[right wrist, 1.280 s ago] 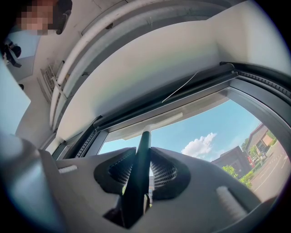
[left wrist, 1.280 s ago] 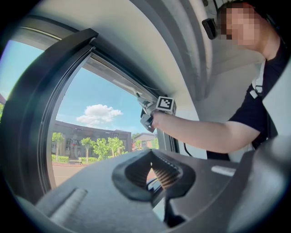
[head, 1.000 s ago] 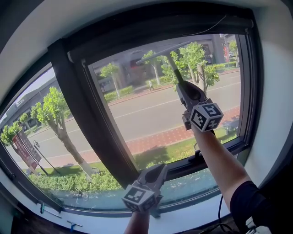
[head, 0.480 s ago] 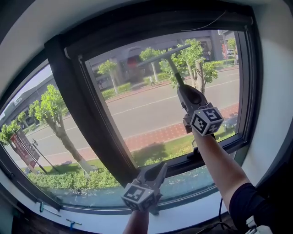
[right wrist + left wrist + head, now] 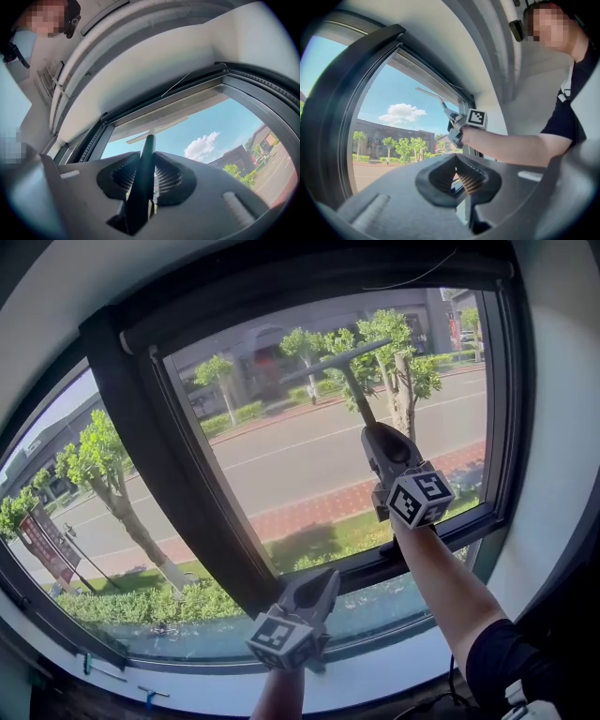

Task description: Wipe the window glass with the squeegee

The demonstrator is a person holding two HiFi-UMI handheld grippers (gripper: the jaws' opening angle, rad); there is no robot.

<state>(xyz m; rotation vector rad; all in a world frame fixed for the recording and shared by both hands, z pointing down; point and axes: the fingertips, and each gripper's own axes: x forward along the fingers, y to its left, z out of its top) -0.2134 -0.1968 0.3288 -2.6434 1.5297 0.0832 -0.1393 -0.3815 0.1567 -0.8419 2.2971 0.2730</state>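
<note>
- Right gripper view: right hand-held gripper (image 5: 149, 174) is clamped on the squeegee (image 5: 146, 154) handle. Both pads bear on it, and the handle runs straight out ahead of the jaws.
- Head view: the blade sits well ahead of and above the right hand-held gripper (image 5: 372, 432). It lies against the glass (image 5: 281, 460), just under the top frame (image 5: 309, 292), and looks slanted in this view.
- Left hand-held gripper (image 5: 322, 585) is low, well below the right one. The left gripper view shows its jaws together with nothing between them; it appears idle.
- Risk 1: the grip point is far from the blade, so the handle acts as a long lever. Pressing on the glass could twist the handle in the pads, so one blade end would lift and leave a streak.
- Risk 2: the arm is stretched out. Uneven pressure on the pull could make the blade chatter or skip.
- Risk 3: the blade is close to the top frame. A small push up or a sideways drift could catch it there and knock it off the glass.
- Risk 4: a slanted blade may leave an unwiped wedge by the frame.
</note>
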